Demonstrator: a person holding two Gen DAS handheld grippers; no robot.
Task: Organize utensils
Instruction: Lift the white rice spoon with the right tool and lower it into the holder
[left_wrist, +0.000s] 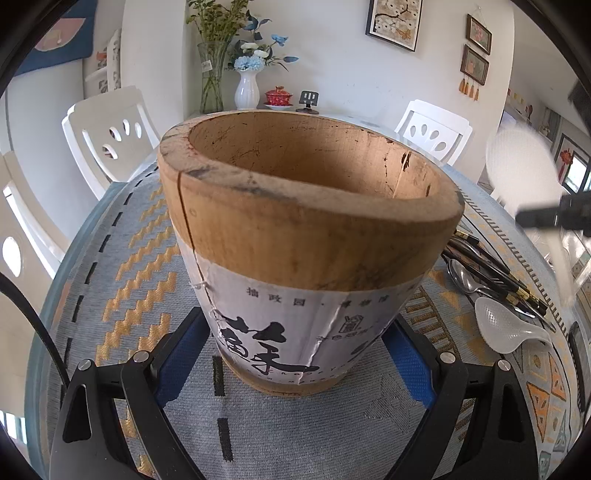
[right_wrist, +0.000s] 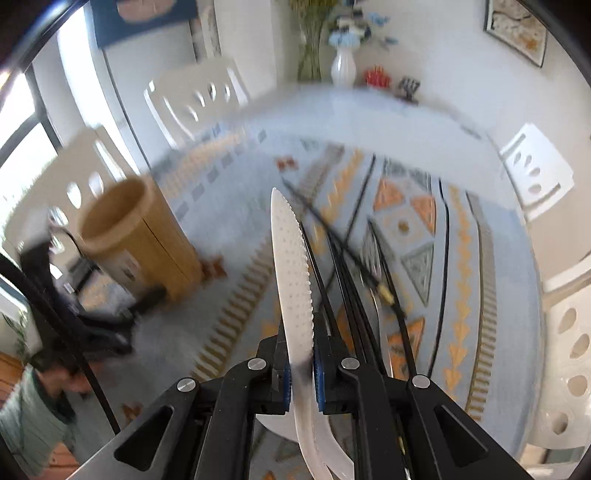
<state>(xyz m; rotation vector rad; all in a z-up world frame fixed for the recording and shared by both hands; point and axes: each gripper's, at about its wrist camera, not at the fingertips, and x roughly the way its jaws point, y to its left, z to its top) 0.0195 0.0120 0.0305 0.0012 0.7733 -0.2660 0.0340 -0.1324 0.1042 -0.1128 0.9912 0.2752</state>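
Observation:
A wide bamboo holder with a torn paper label stands upright on the patterned cloth. My left gripper is shut on its lower part, a blue pad on each side. In the right wrist view the holder stands at the left, blurred. My right gripper is shut on a white dimpled rice paddle, held edge-on above the table. The left wrist view shows that paddle blurred in the air at the right. On the cloth lie black chopsticks, metal spoons and a second white paddle.
The round table carries a blue and orange patterned cloth. White chairs stand around it. At the far edge are a glass vase, a white vase and a red lidded cup. A person's sleeve shows at lower left.

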